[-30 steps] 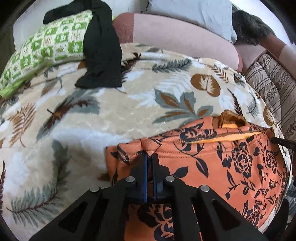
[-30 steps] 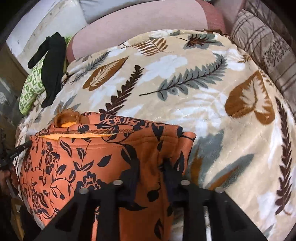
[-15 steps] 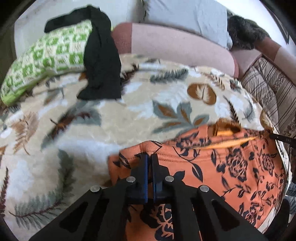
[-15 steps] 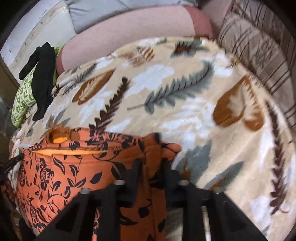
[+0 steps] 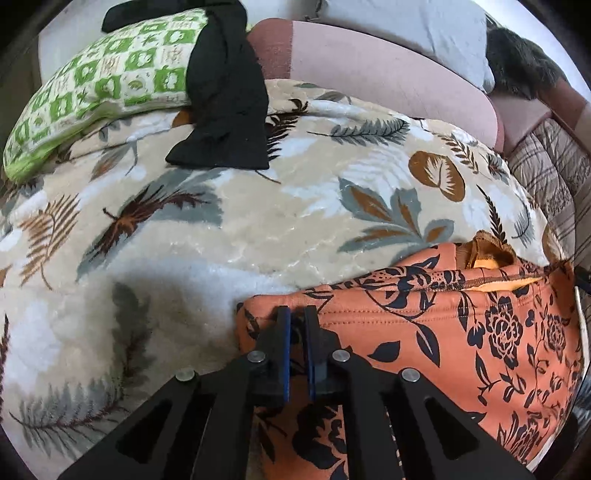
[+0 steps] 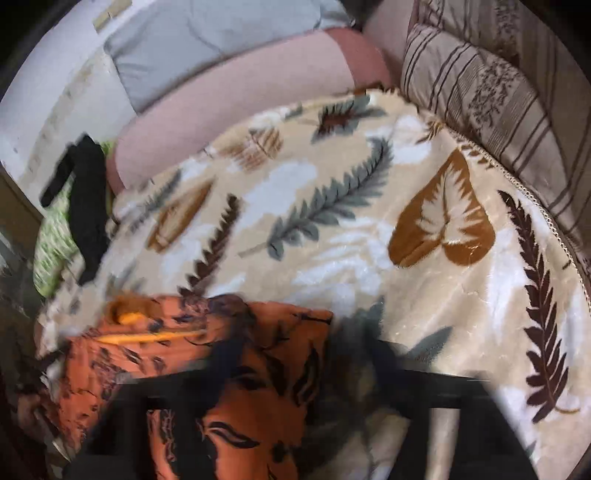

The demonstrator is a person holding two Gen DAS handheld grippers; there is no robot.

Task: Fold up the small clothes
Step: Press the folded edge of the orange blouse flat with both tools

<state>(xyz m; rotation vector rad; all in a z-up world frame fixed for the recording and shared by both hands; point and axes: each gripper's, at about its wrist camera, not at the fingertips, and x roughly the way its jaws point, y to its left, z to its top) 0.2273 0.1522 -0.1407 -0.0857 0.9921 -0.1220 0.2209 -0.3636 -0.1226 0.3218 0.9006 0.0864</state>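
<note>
An orange garment (image 5: 461, 332) with a black flower print lies folded on the leaf-patterned blanket (image 5: 221, 229). My left gripper (image 5: 297, 314) is shut on its near left corner, cloth pinched between the blue pads. In the blurred right wrist view the same garment (image 6: 258, 350) fills the lower left. My right gripper (image 6: 306, 354) hovers over its right corner. Its jaws are opening and stand wide apart. The pads do not press on the cloth beneath them.
A black garment (image 5: 225, 96) hangs over a green checked pillow (image 5: 92, 85) at the back left. A pink bolster (image 5: 369, 70) and a grey pillow (image 5: 406, 26) line the back. Striped cushions (image 6: 498, 110) rise on the right.
My right gripper's jaws have spread wide and let go of the garment's right corner, and it lifted slightly. The left gripper keeps its pinch and has shifted a little.
</note>
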